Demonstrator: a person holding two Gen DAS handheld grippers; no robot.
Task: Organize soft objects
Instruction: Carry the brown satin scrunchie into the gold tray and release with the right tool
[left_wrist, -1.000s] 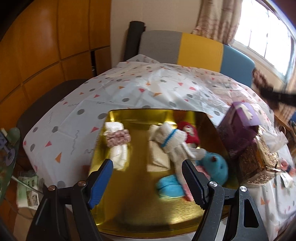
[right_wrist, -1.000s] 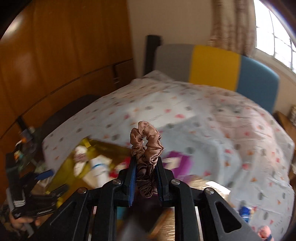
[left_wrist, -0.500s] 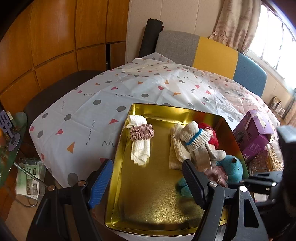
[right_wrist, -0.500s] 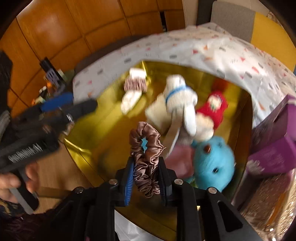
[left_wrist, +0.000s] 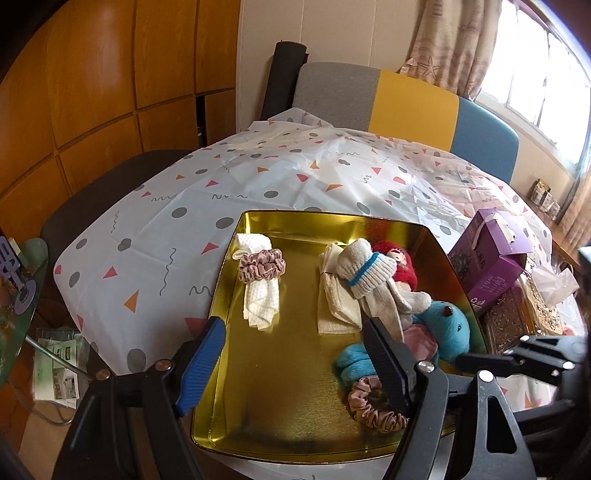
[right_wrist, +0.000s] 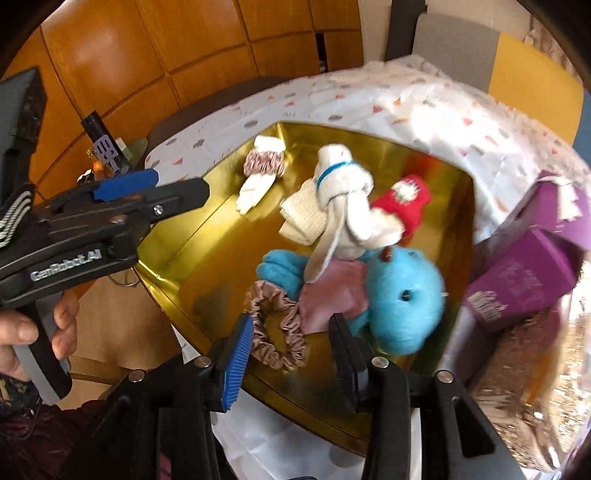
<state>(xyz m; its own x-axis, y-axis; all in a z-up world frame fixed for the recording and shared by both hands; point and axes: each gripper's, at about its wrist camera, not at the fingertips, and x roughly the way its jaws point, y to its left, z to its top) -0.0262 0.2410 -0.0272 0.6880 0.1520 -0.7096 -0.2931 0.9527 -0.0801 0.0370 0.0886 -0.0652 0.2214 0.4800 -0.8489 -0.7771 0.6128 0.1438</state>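
A gold tray (left_wrist: 280, 398) on the dotted tablecloth holds several soft things. There is a white cloth wrapped in a pink scrunchie (left_wrist: 260, 265), rolled white socks (left_wrist: 364, 267), a red doll (left_wrist: 400, 264) and a blue plush (left_wrist: 448, 326). A second pink satin scrunchie (right_wrist: 277, 326) lies flat on the tray floor by the front right corner, also seen as the loose scrunchie (left_wrist: 373, 406). My right gripper (right_wrist: 291, 354) hovers over it with its jaws opening, the scrunchie between them and unpressed. My left gripper (left_wrist: 295, 369) stands open above the tray's near edge, holding nothing.
A purple box (left_wrist: 491, 266) and a glittery gold box (left_wrist: 517, 317) stand right of the tray. A grey, yellow and blue chair back (left_wrist: 406, 99) is beyond the table, and wooden panels (left_wrist: 92, 92) are at the left. A hand (right_wrist: 37, 325) holds the left gripper.
The right gripper came down over the tray with the scrunchie pinched upright. Its jaws have parted and the scrunchie now lies on the tray floor. The left gripper stayed open.
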